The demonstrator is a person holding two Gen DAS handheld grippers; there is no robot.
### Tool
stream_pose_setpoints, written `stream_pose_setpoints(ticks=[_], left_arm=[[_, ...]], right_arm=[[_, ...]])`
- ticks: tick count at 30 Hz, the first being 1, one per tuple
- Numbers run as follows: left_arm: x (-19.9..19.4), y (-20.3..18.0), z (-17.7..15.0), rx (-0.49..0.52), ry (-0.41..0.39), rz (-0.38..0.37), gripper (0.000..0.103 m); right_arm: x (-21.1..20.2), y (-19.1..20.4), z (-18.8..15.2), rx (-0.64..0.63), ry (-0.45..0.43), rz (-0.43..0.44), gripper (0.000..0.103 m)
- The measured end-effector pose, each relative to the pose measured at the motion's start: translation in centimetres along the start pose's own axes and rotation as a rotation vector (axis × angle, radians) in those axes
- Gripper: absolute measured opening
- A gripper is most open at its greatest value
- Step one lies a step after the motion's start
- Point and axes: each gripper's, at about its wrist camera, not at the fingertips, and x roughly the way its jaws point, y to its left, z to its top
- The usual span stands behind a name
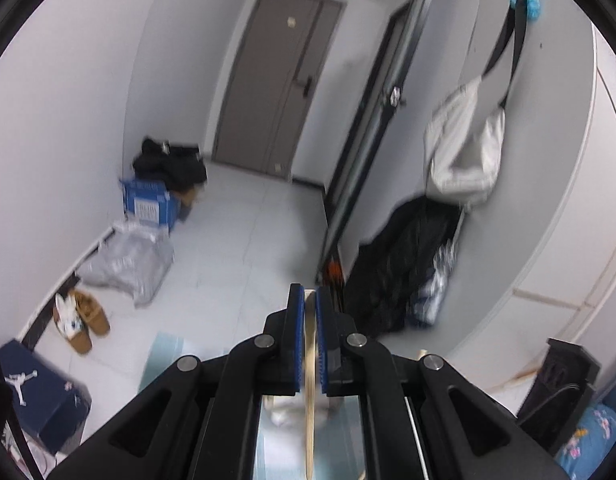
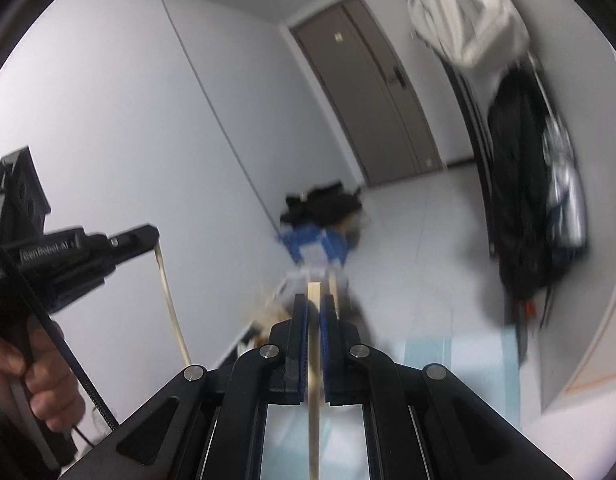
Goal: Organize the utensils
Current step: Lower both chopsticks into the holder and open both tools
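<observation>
Left tool (image 1: 310, 308) and right tool (image 2: 314, 314) each pinch one chopstick (image 2: 312, 360), lifted clear for sorting.

you had soft, even, cool indoor light, no glare. fisheye bending curved the walls near the black rims. motion blur smeared your right view most.

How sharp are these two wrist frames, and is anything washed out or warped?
Left wrist: left gripper crisp, its chopstick and the floor clutter softly blurred; fisheye bends the walls. Right wrist: heavier motion blur on the blue box and hanging black coat; right gripper and its chopstick sharp. No glare.
</observation>
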Motion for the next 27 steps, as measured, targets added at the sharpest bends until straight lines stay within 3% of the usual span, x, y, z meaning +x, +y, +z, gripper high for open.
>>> stream_pose_setpoints(ticks=[6, 14, 22, 27], left_arm=[[1.4, 0.1, 2.2, 0.011, -0.158, 0.072, 0.002], [4.8, 1.6, 2.7, 0.000, -0.191, 0.093, 0.002], [7.5, 2.3, 1.9, -0.021, -0.153, 0.098, 0.002], [8.4, 2.2, 1.5, -0.004, -0.137, 0.094, 0.002]], right_arm=[[1.5, 0.6, 6.0, -0.049, -0.147, -0.028, 0.005], [4.4, 0.9, 10.7, -0.064, -0.287, -0.044, 0.005], [9.5, 0.9, 9.8, -0.055, -0.281, -0.032, 0.005], [10.2, 1.1, 8.3, -0.074, -0.272, -0.026, 0.005]])
